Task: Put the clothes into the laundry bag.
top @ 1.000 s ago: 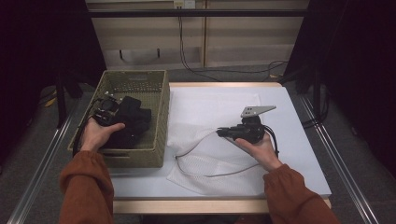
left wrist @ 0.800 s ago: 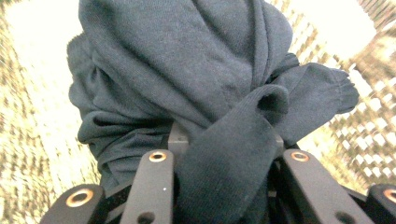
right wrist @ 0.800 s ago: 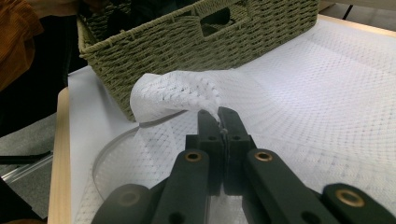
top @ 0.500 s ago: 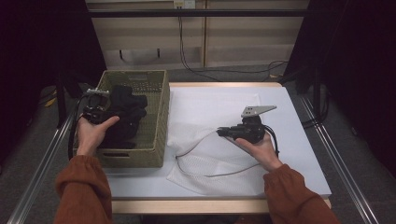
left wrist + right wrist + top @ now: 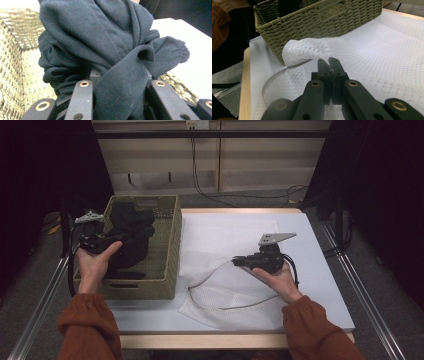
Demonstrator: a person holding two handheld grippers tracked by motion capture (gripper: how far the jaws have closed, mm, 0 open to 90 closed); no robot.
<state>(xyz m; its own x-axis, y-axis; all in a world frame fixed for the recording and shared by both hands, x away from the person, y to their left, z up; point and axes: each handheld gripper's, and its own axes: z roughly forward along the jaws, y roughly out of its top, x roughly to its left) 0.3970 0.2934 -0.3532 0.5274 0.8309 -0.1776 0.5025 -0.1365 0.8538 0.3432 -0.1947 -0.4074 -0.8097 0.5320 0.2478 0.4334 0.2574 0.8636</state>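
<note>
The left gripper (image 5: 102, 241) is holding a bundle of dark clothing (image 5: 100, 50) between partly closed jaws, lifting it above the woven basket (image 5: 167, 250) that is sitting at the tabletop's left edge. The right gripper (image 5: 239, 261) is pinching the rim of a white mesh bag (image 5: 307, 48) with its jaws fully shut, keeping the mouth raised just beside the basket near the tabletop's front edge.

The likeliest trouble is the clothing hanging loosely: a trailing fold could be catching on the basket's wall and dragging out of the grip. The bag's mouth is looking narrow and floppy, so the bundle could be landing on top of the mesh rather than inside. A thin pinch of mesh might also be slipping free.
</note>
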